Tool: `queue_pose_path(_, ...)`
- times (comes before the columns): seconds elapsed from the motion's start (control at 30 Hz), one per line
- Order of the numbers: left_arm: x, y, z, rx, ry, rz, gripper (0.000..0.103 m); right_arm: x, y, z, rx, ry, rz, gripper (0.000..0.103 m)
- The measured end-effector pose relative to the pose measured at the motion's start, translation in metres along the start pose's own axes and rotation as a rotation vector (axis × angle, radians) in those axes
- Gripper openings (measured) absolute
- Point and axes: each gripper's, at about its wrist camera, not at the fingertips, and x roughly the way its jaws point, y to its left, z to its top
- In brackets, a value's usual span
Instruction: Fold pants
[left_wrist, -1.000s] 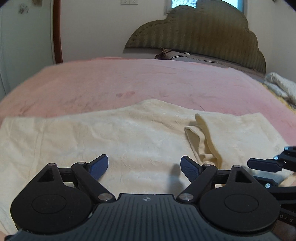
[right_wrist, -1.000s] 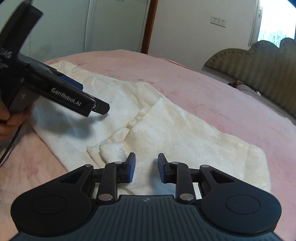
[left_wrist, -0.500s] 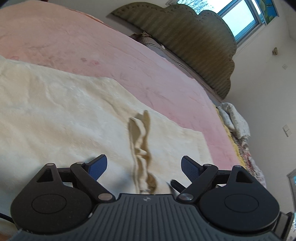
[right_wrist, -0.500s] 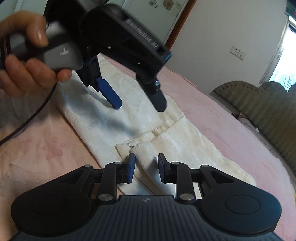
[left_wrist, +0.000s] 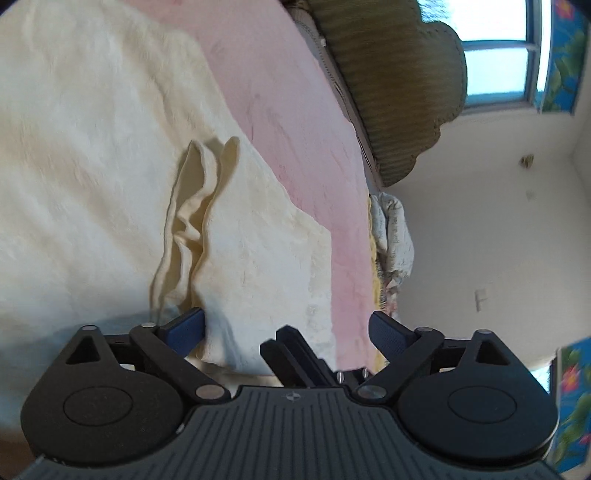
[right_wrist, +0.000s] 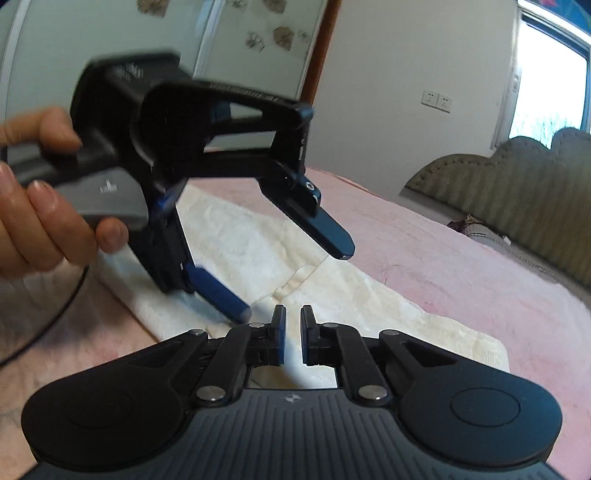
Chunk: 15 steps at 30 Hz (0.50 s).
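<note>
Left gripper (left_wrist: 287, 328), spread wide, straddles the rumpled fold of the pants (left_wrist: 92, 155) at lower centre. Right gripper (right_wrist: 291, 339) sits nearly closed, apparently gripping nothing. Next, the left must pinch that fold.

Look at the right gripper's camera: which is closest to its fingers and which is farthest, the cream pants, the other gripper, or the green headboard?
From the right gripper:
1. Cream pants, on the pink bed directly under and ahead of its fingers.
2. Left gripper, open, just ahead on the left, one finger low over the pants.
3. Green headboard, far off on the right.
</note>
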Motion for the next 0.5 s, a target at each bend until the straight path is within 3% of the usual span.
queue_pose_path(0.13, 0.006, 0.004, 0.005, -0.040, -0.004, -0.011, 0.097, 0.000, -0.008, -0.001, 0.042, 0.003, -0.009, 0.008)
queue_pose_path(0.17, 0.005, 0.004, 0.004, -0.034, -0.020, -0.025, 0.088, -0.001, -0.008, -0.002, 0.042, 0.003, -0.032, 0.008)
queue_pose_path(0.2, 0.002, 0.004, 0.003, -0.019, -0.039, -0.033, 0.067, 0.000, -0.006, -0.002, 0.044, 0.014, -0.043, 0.008)
queue_pose_path(0.23, 0.001, 0.002, 0.003, 0.002, -0.039, -0.028, 0.053, 0.002, -0.004, -0.003, 0.049, 0.033, -0.045, 0.008)
queue_pose_path(0.27, 0.003, 0.001, 0.002, 0.021, -0.029, -0.016, 0.024, 0.004, -0.004, -0.004, 0.055, 0.047, -0.049, 0.009)
queue_pose_path(0.3, 0.003, 0.000, 0.001, 0.037, -0.019, -0.009, 0.012, 0.008, -0.006, -0.006, 0.061, 0.062, -0.057, 0.009)
queue_pose_path(0.5, -0.007, -0.013, -0.017, 0.209, -0.102, 0.096, 0.000, 0.019, 0.001, -0.011, 0.080, 0.122, -0.051, 0.009)
